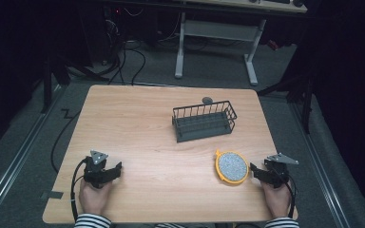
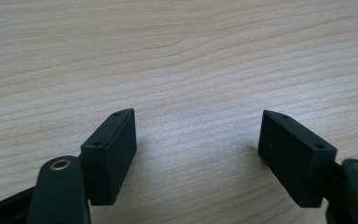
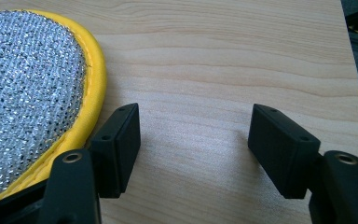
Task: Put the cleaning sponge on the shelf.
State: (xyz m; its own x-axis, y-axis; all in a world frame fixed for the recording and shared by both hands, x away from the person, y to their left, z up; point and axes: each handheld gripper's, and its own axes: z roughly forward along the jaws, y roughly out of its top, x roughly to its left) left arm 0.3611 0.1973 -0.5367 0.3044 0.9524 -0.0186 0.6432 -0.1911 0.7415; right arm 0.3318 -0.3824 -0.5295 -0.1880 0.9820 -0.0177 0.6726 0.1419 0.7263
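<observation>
- Left tool [image 1: 115,170] sat near the front-left corner of the wooden desk [image 1: 138,123], jaws spread wide over bare wood, nothing between them.
- Right tool [image 1: 255,171] was released too, resting just beside a round yellow-rimmed scrubber pad [image 1: 231,166] (silver mesh face up).
- A dark wire basket [image 1: 204,120] stood farther back, with a small grey disc [image 1: 207,100] behind it.

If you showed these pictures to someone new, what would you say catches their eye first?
Probably the round scrubbing pad with its bright yellow rim and glittery silver face, lying on the wooden table just beside the open right tongs. Next would be the dark wire basket standing farther back, near the table's middle. The left tongs rest open over bare wood at the near left.
</observation>
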